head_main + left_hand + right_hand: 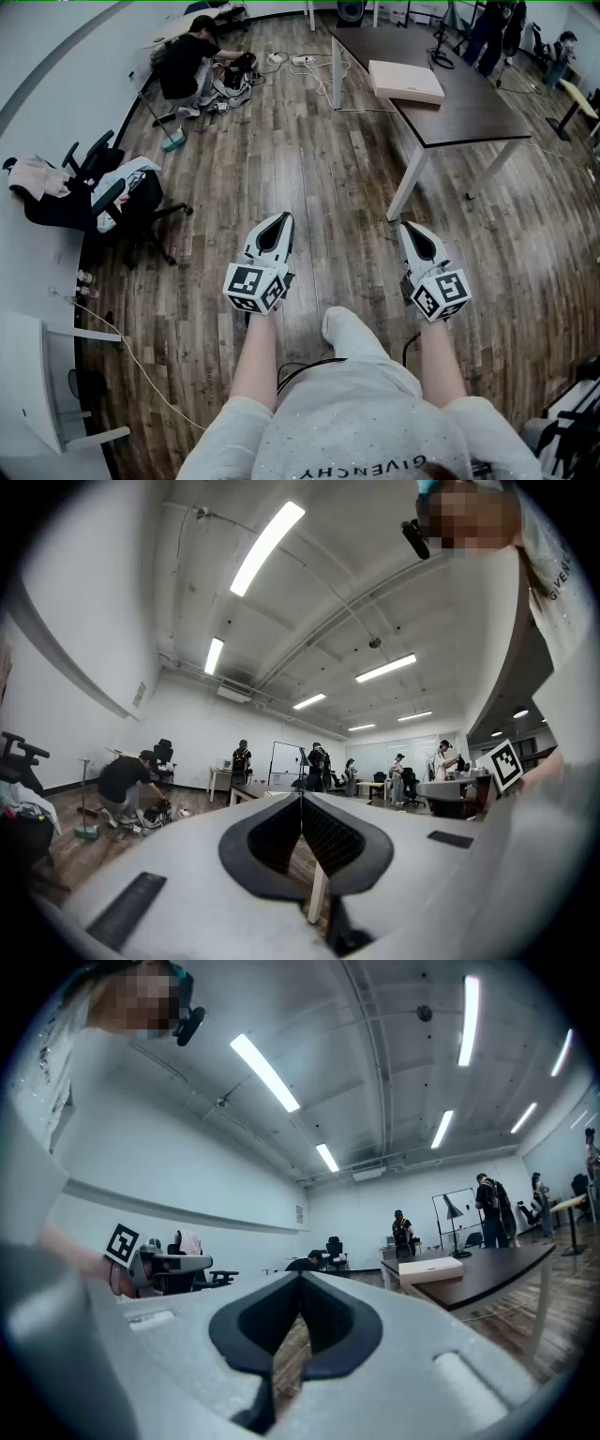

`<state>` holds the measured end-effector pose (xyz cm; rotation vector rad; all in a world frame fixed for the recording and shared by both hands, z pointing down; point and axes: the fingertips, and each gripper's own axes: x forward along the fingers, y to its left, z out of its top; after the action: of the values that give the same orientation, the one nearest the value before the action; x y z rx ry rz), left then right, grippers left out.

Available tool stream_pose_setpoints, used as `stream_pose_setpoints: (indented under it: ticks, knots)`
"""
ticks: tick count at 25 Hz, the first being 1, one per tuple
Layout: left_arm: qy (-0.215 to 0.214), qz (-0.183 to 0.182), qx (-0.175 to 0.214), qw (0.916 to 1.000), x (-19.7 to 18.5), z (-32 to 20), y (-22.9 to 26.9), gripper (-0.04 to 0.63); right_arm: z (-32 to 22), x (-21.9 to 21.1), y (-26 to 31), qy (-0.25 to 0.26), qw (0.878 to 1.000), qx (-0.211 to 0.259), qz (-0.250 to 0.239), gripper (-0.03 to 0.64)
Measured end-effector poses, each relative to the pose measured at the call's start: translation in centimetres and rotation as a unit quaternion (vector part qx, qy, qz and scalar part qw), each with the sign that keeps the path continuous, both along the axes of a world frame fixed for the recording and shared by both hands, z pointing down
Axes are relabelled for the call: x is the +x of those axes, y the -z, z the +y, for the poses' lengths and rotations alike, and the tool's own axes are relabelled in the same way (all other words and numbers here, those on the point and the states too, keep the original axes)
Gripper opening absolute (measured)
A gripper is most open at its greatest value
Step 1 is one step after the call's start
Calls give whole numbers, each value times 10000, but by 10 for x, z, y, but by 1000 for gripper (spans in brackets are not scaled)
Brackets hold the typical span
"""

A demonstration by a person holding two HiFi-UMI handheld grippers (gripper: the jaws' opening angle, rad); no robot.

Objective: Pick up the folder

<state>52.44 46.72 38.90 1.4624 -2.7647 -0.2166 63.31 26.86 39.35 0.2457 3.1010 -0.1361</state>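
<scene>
You are holding the left gripper (pixel 278 221) and right gripper (pixel 412 231) level, both with jaws pressed together on nothing, while the folder (pixel 406 82) is lying well ahead on the dark table (pixel 469 108), so reaching it unopened risks shoving it off the edge.

Folder (pixel 405 81): lay flat on the dark table (pixel 473 108).
Left gripper (pixel 280 218): held over the wood floor (pixel 281 141), jaws together.
Right gripper (pixel 409 227): near the table leg, jaws together.
Person (pixel 186 62): crouched far off.
</scene>
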Motion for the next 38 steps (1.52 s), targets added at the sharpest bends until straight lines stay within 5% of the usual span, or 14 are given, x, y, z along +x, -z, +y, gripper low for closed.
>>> stream_pose_setpoints:
  ticks: [29,38]
  knots:
    - [247,70,-168,9995,-309,-84,-23,0,-113,-297,-39,-503,9982,-194,267,-2]
    - [2,234,-154,9996,-356,-127,-33,0,-147,-336,-47,-628,9970,-255,375,0]
